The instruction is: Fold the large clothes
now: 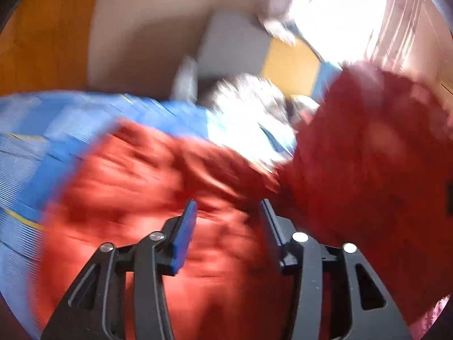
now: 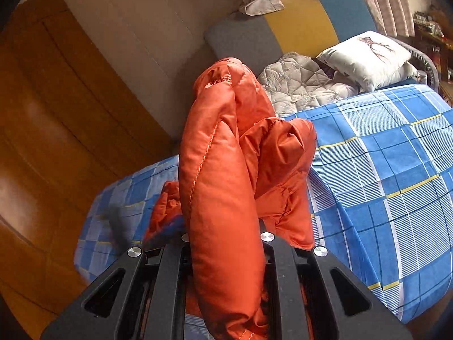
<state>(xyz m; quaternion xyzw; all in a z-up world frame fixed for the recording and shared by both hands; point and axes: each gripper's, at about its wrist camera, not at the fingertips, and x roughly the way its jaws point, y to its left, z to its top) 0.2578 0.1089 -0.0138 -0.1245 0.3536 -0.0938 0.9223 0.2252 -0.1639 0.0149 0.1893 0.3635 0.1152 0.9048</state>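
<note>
An orange-red padded jacket lies on a bed with a blue checked sheet. The left wrist view is blurred by motion. My left gripper is open and empty just above the jacket, its blue pads apart. Part of the jacket rises at the right of that view. In the right wrist view my right gripper is shut on a thick fold of the jacket, which stands up from between its hidden fingertips and hangs over the sheet.
A grey quilted blanket and a white pillow lie at the head of the bed. A grey, yellow and blue headboard stands behind them. A wooden wardrobe stands left of the bed. A bright window is at the top right.
</note>
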